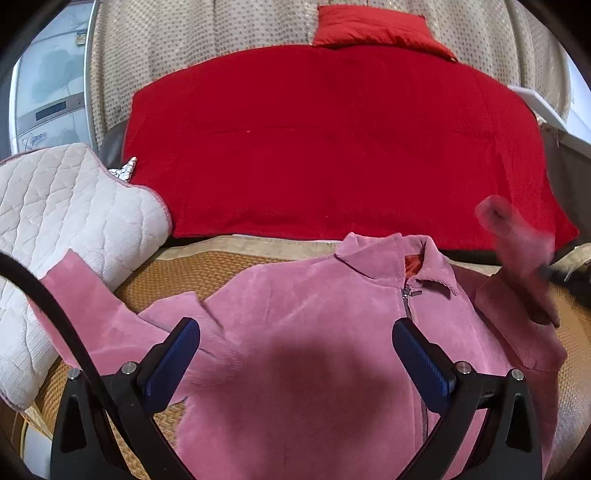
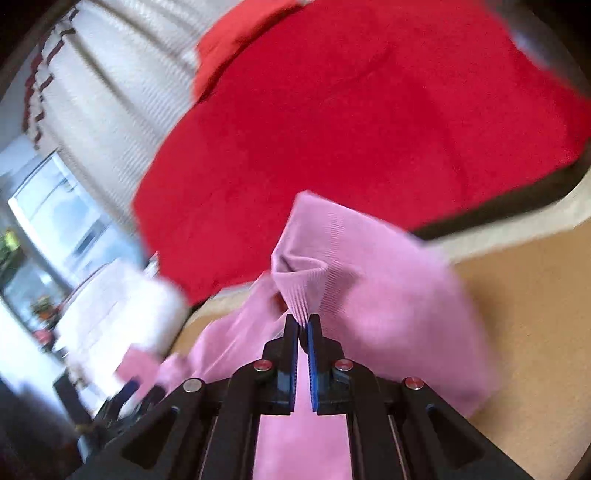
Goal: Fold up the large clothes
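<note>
Pink jacket [image 1: 314,332] lies front-up on the woven mat [image 1: 207,269], collar [image 1: 399,254] toward the far side, zipper [image 1: 406,299] closed at the neck. It fills the near middle of the left wrist view.

Left gripper [image 1: 295,354]: jaws wide apart, blue pads [image 1: 173,358] on both sides, nothing between them. It hangs over the jacket's chest, casting a dark shadow on the fabric. No contact that I can see. A black cable [image 1: 55,306] curves across the near left, in front of the left sleeve [image 1: 85,295].

Left sleeve stretches out to the left, its cuff end lying against the white quilted cushion [image 1: 62,229].

Right gripper [image 2: 303,325]: jaws together, clamped on a pinch of the ribbed pink fabric. From the right wrist view the right sleeve [image 2: 351,266] bunches up from the pads and drapes off to the right, above the mat [image 2: 524,314]. That frame is motion-blurred, so edges are soft. In the left wrist view the same sleeve [image 1: 517,251] shows as a pink smear lifted off the mat at the right edge, with the dark tip of the right gripper [image 1: 554,275] just visible behind it.

Far side: a red blanket [image 1: 332,147] spread flat just beyond the mat, a red pillow [image 1: 373,26] farther back against a dotted beige cover [image 1: 184,48]. A white appliance [image 1: 51,96] stands at far left.
</note>
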